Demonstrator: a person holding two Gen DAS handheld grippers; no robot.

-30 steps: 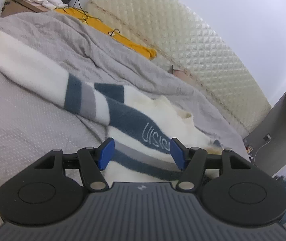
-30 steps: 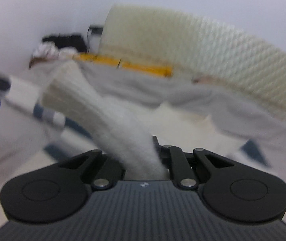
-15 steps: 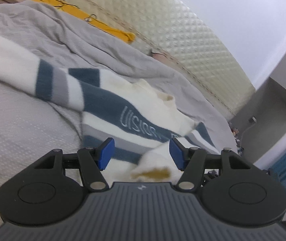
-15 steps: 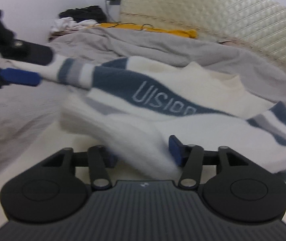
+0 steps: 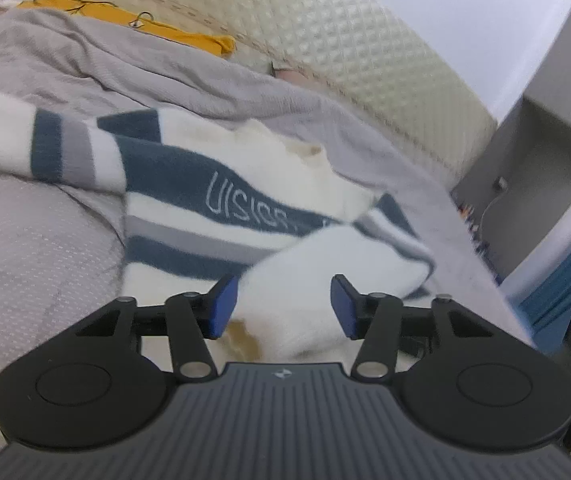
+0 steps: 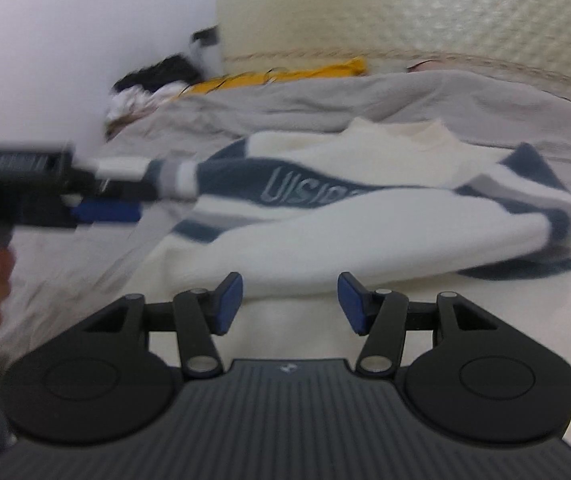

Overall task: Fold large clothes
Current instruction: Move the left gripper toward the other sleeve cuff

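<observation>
Cream knit sweater with navy and grey stripes (image 5: 189,208) lies flat on the grey bed (image 5: 25,248), one sleeve folded across the chest. It's thick, soft and floppy, so take hold at cuff or hem. Left hand-held gripper (image 5: 283,306): jaws just closing, the folded sleeve between them, not yet pinched. Right hand-held gripper (image 6: 290,303): released, empty. The other sleeve is out at 9 o'clock.

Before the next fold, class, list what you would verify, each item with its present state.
1. Folded sleeve lies across sweater: ok.
2. Outstretched sleeve folded in: not ok, it lies out on the bed.
3. Right gripper free: ok, jaws have just been opening, nothing pressed between them.
4. Left gripper holds cuff: not ok, jaws have just been closing, cuff between them, not pinched yet.
5. Sweater smooth underneath: cannot tell, hidden.
</observation>
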